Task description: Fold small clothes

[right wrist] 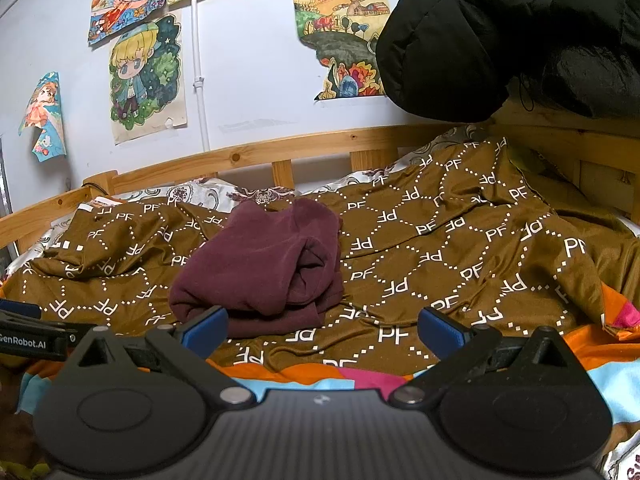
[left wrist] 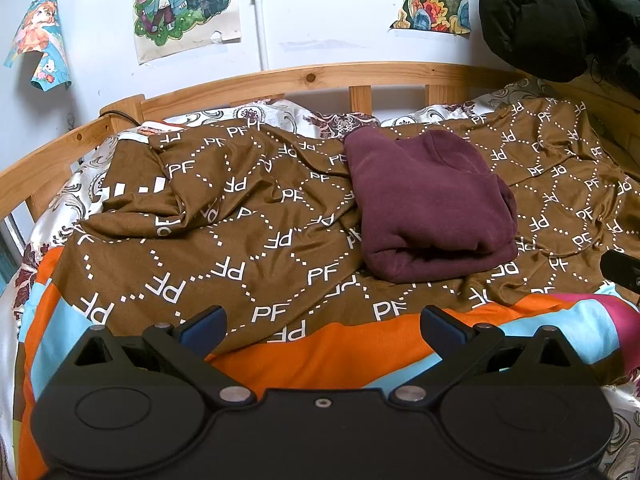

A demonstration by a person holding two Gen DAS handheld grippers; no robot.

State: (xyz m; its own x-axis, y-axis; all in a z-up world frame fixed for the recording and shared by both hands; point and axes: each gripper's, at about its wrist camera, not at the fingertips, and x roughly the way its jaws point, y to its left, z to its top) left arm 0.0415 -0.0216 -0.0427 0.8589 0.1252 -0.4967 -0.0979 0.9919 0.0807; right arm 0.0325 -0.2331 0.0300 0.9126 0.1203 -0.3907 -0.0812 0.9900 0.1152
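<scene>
Right up front we've got our left hand-held gripper (left wrist: 322, 330), blue pads spread wide with nothing between them, hovering over the orange and light-blue striped blanket (left wrist: 340, 356) at the near edge of the bed. Same story for the right hand-held gripper (right wrist: 322, 330): jaws wide apart, holding nothing, parked over the near edge too.

Our actual target is the maroon garment (left wrist: 430, 208), some kind of small fleecy top. It sits around the middle of the bed on the brown PF-print cover (left wrist: 248, 240), and it already looks bundled into a rough rectangle, with stacked layers showing along its near side. From the right wrist view the maroon garment (right wrist: 260, 268) is just beyond our left pad, with a rolled-in fold open toward the right.

Handling guess: soft, light and floppy, with a fuzzy knit that should grip fine between the pads. The cover underneath looks silky and rumpled, so we reckon the bundle might slide if we push it instead of lifting. We'd pinch at the near corners, catching all the layers at once so it doesn't flop open. Whether it needs another fold or just tidying, we can't tell.

Behind it all runs the wooden bed rail (left wrist: 320, 76).
</scene>
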